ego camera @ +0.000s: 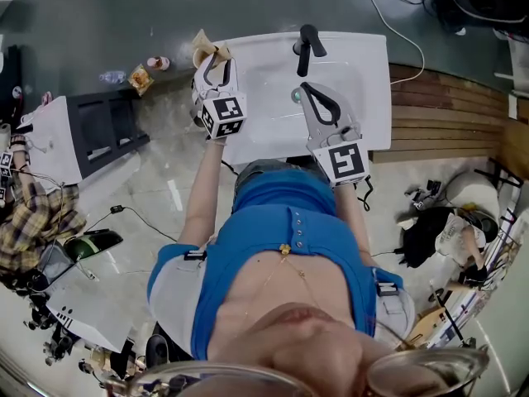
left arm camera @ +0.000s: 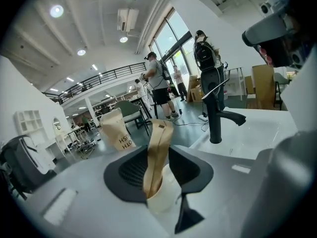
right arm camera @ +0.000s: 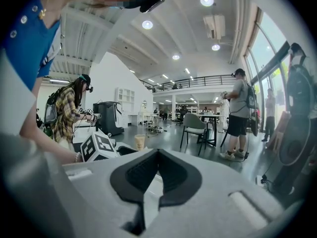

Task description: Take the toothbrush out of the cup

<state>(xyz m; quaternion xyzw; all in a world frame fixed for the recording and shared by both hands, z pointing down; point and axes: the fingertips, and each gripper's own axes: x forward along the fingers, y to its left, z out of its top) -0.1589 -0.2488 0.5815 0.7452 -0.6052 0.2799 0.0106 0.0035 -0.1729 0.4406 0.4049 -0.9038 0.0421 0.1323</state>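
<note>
The paper-sleeved toothbrush (left arm camera: pixel 157 152) stands in the white cup (left arm camera: pixel 166 195), directly between the jaws of the left gripper (ego camera: pixel 216 66). Its long axis runs up toward 12 o'clock and tips slightly to 1. These jaws are spread, with a pad on either side of the sleeve but not pinching it. The right gripper (ego camera: pixel 308 89) hangs at 3 o'clock over the basin, clenched on nothing and farther off. The cup sits at the 10 o'clock corner of the white sink worktop (ego camera: pixel 364 73), with a black faucet (left arm camera: pixel 215 108) at 2 o'clock and a kraft bag (left arm camera: pixel 118 129) behind. The room is an open hall with people about.
</note>
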